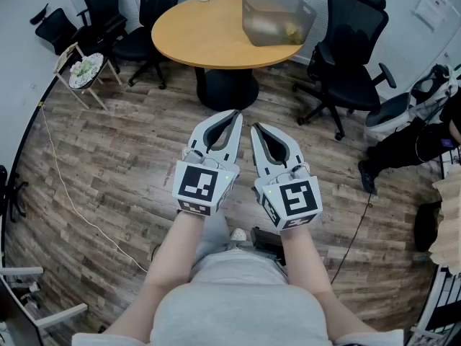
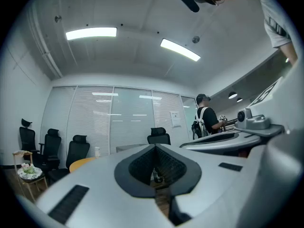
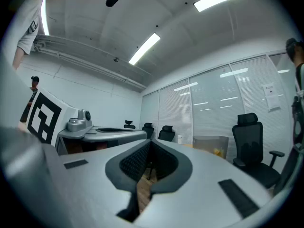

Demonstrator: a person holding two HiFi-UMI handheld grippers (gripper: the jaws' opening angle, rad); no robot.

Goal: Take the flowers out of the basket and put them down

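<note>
Clenched tight on nothing at the left claw (image 1: 235,115), jaws met along their length. Same at the right claw (image 1: 256,127): pinched closed, empty. Held level, side by side, just apart, above wooden floor (image 1: 130,157). Ahead, past the tips, a round surface (image 1: 209,38) with a translucent bin (image 1: 277,20) towards its right edge. Well off to the left, by the wall: flowers (image 1: 85,69) in a pale basket (image 1: 94,82) on a small wooden stand (image 1: 66,53), untouched. Black chairs (image 1: 353,56) around.
</note>
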